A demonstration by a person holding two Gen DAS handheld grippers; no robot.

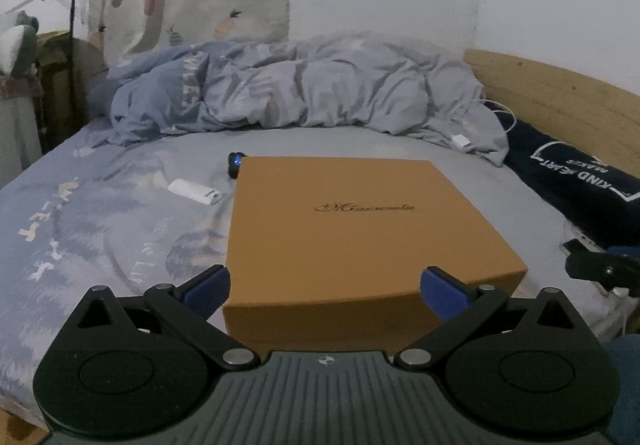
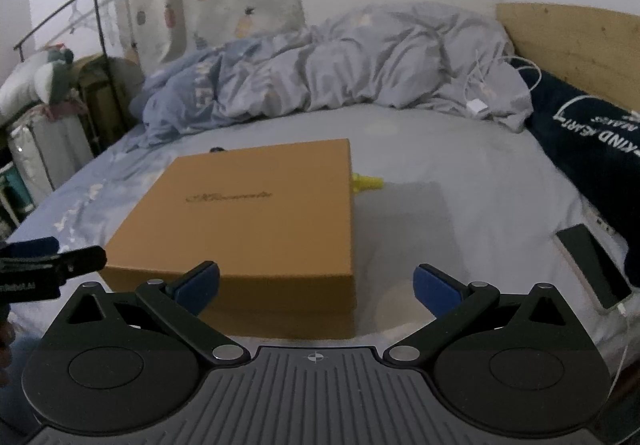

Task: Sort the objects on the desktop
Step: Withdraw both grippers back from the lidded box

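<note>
Rumpled bedding (image 1: 280, 85) backs a bed (image 2: 460, 205) where a lidded tan box (image 1: 340, 229) awaits small items, left gripper (image 1: 324, 285) and right gripper (image 2: 316, 281) both spread wide, empty.

The dark blue pillow (image 1: 576, 181) at the right edge of the bed (image 1: 100, 213), against the headboard, carries white capitals seen upside down that read "KIND HEART", with a smaller line beside them too blurred to read. The brown box (image 1: 348, 229) in the middle of the bed has a dark script word on its lid, not clear enough to read. The crumpled blue duvet (image 1: 280, 85) at the far edge shows pale capitals, seemingly "WES", partly lost in folds.
</note>
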